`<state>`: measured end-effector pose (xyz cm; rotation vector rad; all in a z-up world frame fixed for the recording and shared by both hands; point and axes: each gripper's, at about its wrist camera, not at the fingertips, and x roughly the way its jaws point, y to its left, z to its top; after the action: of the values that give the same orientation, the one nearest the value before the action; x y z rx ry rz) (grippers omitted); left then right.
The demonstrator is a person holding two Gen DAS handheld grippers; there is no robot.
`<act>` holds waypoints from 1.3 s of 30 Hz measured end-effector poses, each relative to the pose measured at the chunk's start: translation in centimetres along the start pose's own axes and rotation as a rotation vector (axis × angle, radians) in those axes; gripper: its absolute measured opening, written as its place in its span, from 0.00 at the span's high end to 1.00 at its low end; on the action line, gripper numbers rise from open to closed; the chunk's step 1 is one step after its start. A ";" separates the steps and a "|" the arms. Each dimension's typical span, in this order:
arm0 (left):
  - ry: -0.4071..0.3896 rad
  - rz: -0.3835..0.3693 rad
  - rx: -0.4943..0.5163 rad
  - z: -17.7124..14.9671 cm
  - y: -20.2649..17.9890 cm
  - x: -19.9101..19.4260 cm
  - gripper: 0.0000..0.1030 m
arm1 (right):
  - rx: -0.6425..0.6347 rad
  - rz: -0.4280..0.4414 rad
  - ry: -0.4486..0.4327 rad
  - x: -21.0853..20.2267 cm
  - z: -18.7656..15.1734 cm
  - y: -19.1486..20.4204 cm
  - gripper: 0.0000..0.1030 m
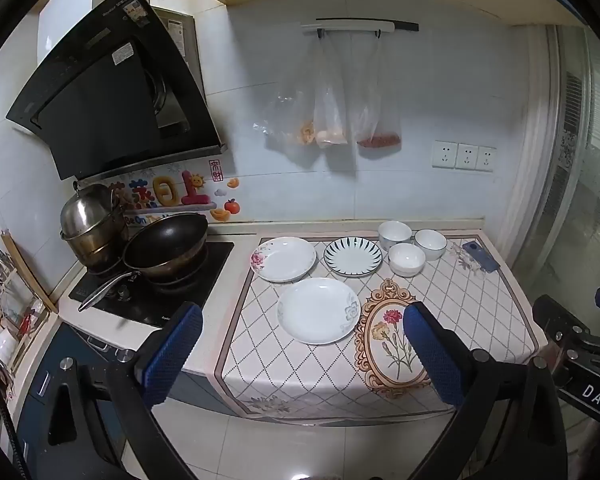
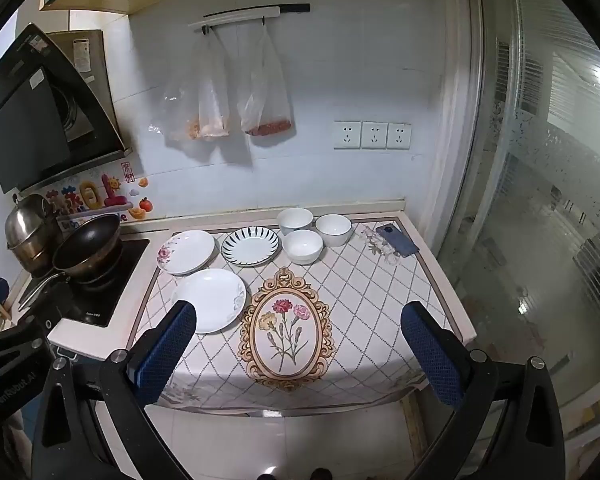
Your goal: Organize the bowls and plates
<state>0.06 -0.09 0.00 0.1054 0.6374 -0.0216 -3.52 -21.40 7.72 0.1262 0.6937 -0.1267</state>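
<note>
**Nothing lifted yet: both grippers hung back from the dishes**

The job stood at its very start. The left gripper (image 1: 302, 354) and the right gripper (image 2: 298, 354) both hovered short of the desk (image 2: 380, 292), tilted down toward it, their blue fingers (image 1: 172, 356) spread wide with nothing between them.

On the patterned cloth, all the dishes lay loose and unstacked. In the left wrist view, a plain white plate (image 1: 318, 310) sat nearest, just left of centre. Behind it, toward the wall, lay a plate with pink flowers (image 1: 283, 259) and, just beside that on the right, a plate with dark stripes round the rim (image 1: 353, 256). Further right, three white bowls (image 1: 406, 259) clustered together, near each other and possibly touching. A phone (image 1: 480, 256) lay at the right end of the cloth, clear of the crockery. A wok (image 1: 166, 246) sat on the hob at the left of the frame.

To my eye the next move called for choosing a first piece, most likely the near white plate or a bowl, and closing in low enough to catch its rim. The plates lay flat, so getting a finger under an edge looked the tricky part; the bowls, with upright walls, looked easier to pinch and nest.
</note>
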 end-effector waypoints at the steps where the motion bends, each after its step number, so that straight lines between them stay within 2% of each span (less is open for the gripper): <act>1: 0.000 0.000 0.000 0.0 0.0 0.0 0.00 | -0.002 -0.003 0.002 0.0 0.0 0.0 0.00; 12: -0.017 -0.004 -0.001 0.8 -1.3 0.1 0.00 | 0.012 -0.003 -0.001 0.4 -0.4 -0.6 0.00; 39: -0.037 -0.011 -0.005 1.4 -0.8 -1.2 0.00 | -0.002 0.000 -0.015 -0.9 -0.3 0.7 0.00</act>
<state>-0.12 -1.08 1.81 0.0960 0.6010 -0.0325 -4.27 -20.64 8.07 0.1230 0.6793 -0.1263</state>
